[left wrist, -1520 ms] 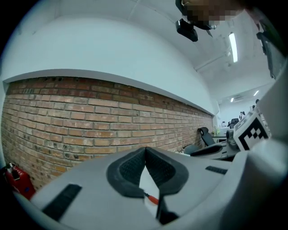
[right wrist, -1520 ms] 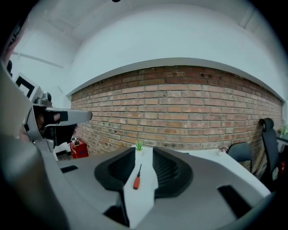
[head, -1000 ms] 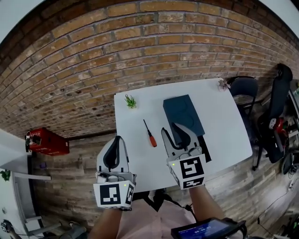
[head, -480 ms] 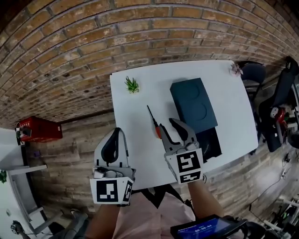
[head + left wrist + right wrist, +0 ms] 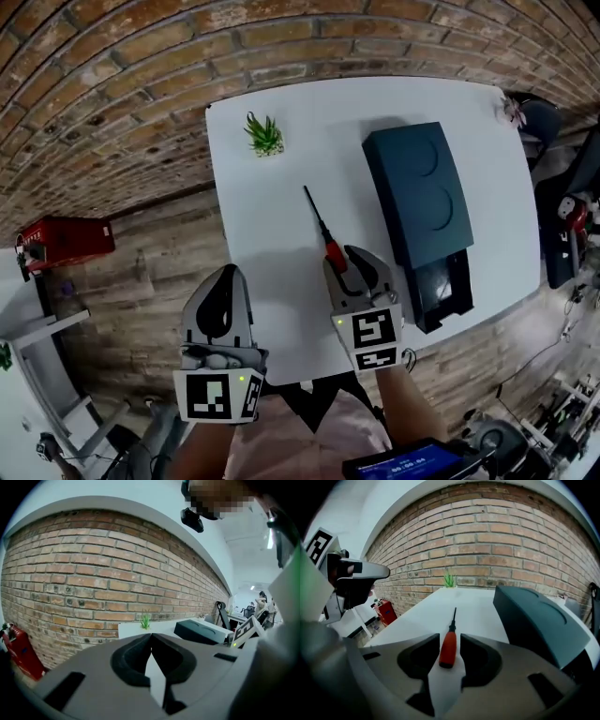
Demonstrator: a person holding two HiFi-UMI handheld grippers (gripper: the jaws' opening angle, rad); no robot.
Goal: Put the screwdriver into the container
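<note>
A screwdriver [image 5: 322, 228] with a red handle and black shaft lies on the white table [image 5: 262, 234], left of the dark teal container [image 5: 418, 193]. The container's black open end [image 5: 441, 289] faces the near edge. My right gripper [image 5: 346, 266] reaches over the table from the near side. Its jaws are opening, and the red handle [image 5: 449, 648] lies between them with thin gaps on both sides. My left gripper [image 5: 223, 279] hovers at the near table edge, left of the right one. In the left gripper view its tips [image 5: 151, 635] meet with nothing between them.
A small green plant [image 5: 263, 134] stands at the table's far left corner. A brick wall runs behind the table, with a red object [image 5: 61, 246] on the floor at the left. Chairs and equipment [image 5: 572, 216] crowd the right side.
My right gripper has moved left and forward from beside the container to the screwdriver, so the red handle now lies between its jaws. The left gripper has stayed by the near table edge.
</note>
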